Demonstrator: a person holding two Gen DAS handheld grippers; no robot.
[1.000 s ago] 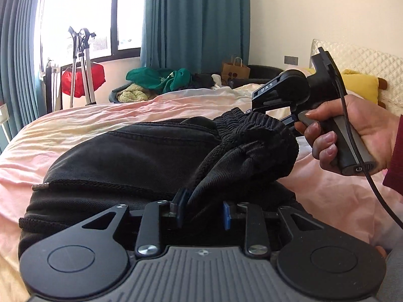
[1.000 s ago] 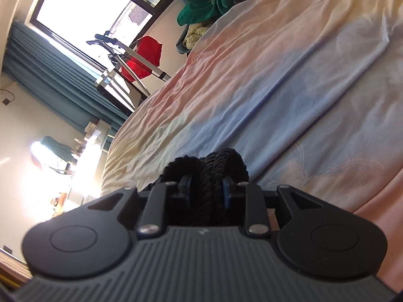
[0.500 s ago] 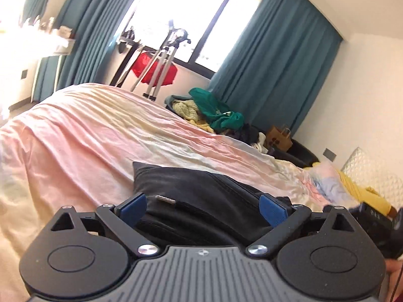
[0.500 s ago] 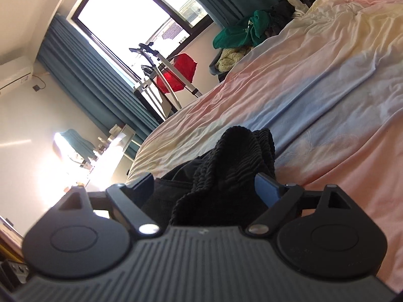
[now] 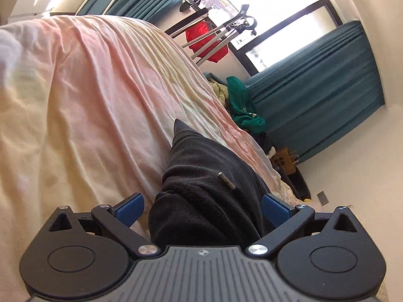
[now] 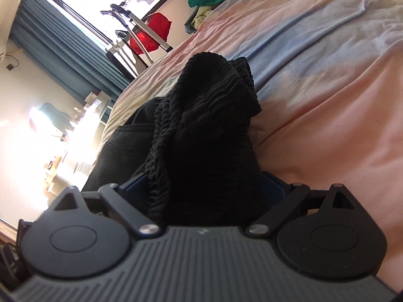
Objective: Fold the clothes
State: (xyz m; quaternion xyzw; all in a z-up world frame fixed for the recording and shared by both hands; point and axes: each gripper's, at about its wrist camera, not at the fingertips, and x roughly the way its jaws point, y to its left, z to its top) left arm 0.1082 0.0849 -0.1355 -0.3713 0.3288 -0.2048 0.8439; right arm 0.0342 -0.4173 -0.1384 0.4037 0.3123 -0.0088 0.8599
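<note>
Two claws, both with their blue pads spread apart, sit low over one dark garment [image 5: 201, 176] on the bed [image 5: 88, 100]. We take the garment as our landmark. Our left claw [image 5: 201, 207] hovers at its near edge, where a seamed hem and a small metal tab show, and the cloth runs between the pads without being pinched. Our right claw [image 6: 204, 183] sits at the garment's other side, with the ribbed knit cuff or waistband [image 6: 214, 80] humped up in front of it; here too the pads stand wide of the fabric.

The garment itself lies gathered into a compact, layered bundle on the pink and yellow sheet, with flat denim-like panels underneath and the ribbed part bunched on top. Beyond the garment, toward the window, we see a heap of green and cream clothes [image 5: 241, 105] (perhaps more laundry, though we cannot say).

As to the step, we judge that a fold is laid and let go of, but the lumpy ribbed end fits either a fold needing tidying or a bundle yet to be doubled over. Whatever comes next calls for a clean pinch on one layer's edge, both claws level, so the stack beneath does not drag or unroll.
</note>
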